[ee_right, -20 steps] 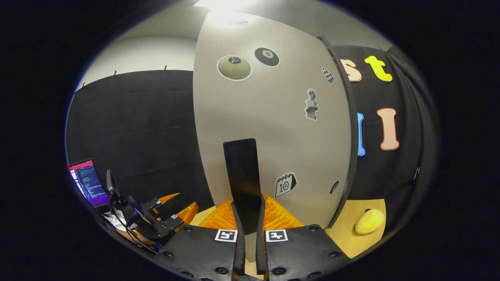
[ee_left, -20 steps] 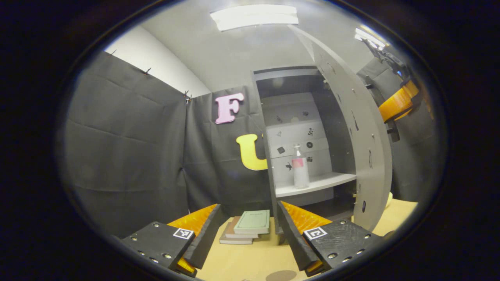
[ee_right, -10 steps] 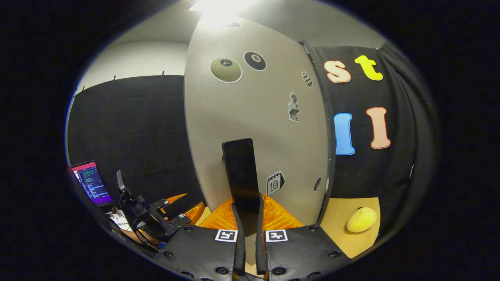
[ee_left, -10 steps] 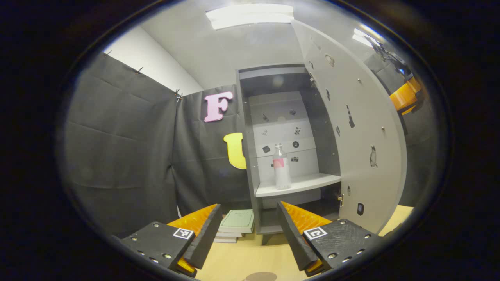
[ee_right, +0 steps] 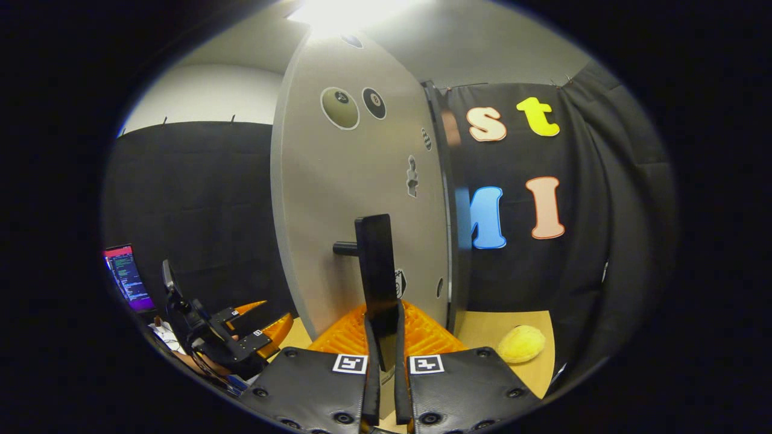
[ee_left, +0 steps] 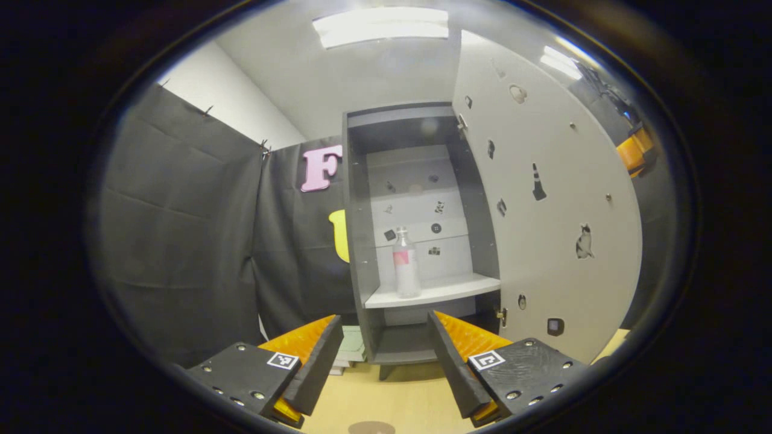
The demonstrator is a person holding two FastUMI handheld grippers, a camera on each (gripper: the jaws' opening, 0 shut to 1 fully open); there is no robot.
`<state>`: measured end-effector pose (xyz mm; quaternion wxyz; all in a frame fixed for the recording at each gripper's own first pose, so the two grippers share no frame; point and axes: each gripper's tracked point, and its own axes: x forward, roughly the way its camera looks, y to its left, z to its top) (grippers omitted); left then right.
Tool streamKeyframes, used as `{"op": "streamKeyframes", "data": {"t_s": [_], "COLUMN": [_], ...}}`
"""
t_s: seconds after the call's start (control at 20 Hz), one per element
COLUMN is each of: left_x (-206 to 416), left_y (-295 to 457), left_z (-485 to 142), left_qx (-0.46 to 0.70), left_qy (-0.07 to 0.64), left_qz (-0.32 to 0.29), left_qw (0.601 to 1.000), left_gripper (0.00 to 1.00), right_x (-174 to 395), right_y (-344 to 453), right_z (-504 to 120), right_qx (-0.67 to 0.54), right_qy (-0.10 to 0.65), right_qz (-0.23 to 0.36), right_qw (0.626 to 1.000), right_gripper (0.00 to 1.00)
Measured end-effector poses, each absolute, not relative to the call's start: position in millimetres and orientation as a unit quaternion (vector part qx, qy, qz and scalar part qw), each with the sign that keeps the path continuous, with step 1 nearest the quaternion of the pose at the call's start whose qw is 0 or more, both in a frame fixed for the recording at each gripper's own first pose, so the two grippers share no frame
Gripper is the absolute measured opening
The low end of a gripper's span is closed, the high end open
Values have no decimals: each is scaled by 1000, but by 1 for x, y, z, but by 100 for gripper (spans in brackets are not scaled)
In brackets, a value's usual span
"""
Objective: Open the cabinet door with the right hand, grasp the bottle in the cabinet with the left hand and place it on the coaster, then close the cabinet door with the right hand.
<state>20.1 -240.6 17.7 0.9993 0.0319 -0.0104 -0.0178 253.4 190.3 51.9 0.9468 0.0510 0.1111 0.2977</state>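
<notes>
In the left gripper view the grey cabinet [ee_left: 362, 241] stands with its door [ee_left: 555, 217] swung wide to the right. A clear bottle [ee_left: 406, 264] with a pink label stands upright on the white shelf [ee_left: 440, 293] inside. My left gripper [ee_left: 383, 361] is open, low in front of the cabinet and well short of the bottle. The round coaster [ee_left: 371, 427] lies on the table just below it. In the right gripper view my right gripper [ee_right: 382, 337] is shut on the door's black handle [ee_right: 377, 271], the door [ee_right: 356, 199] edge-on before it.
A stack of books [ee_left: 351, 349] lies on the wooden table left of the cabinet's foot. A yellow plush lump [ee_right: 522, 344] sits on the table by the booth wall. A lit screen [ee_right: 125, 277] stands at the far left, behind the other gripper [ee_right: 232, 337].
The door has swung further open with my right gripper on its handle. The left gripper has shifted right, so the cabinet and bottle now sit more centred, and the books are partly hidden.
</notes>
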Motion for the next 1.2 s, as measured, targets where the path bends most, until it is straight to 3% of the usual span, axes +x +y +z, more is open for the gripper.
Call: {"op": "streamKeyframes", "data": {"t_s": [0.45, 0.6, 0.7, 0.8, 1.05, 1.1, 1.2], "left_x": [20, 27, 30, 39, 54, 55, 75], "left_y": [-265, -268, -274, -282, -299, -302, -313], "left_z": [32, 32, 37, 46, 63, 66, 68], "left_qx": [44, 48, 51, 53, 44, 42, 36], "left_qy": [-26, -26, -30, -37, -43, -42, -30], "left_qz": [-5, 2, -2, -11, -46, -56, -76], "left_qw": [999, 999, 998, 998, 997, 997, 996], "left_gripper": [87, 85, 86, 88, 84, 84, 86], "right_x": [260, 239, 225, 218, 238, 244, 250], "right_y": [182, 176, 162, 136, 77, 71, 59], "right_z": [52, 58, 62, 66, 64, 61, 56], "right_qx": [29, 42, 47, 38, 49, 46, 41], "right_qy": [91, 86, 81, 74, 64, 65, 67], "right_qz": [281, 297, 295, 260, 160, 149, 119], "right_qw": [955, 950, 951, 962, 984, 986, 990], "right_gripper": [13, 19, 16, 22, 23, 43, 96]}}
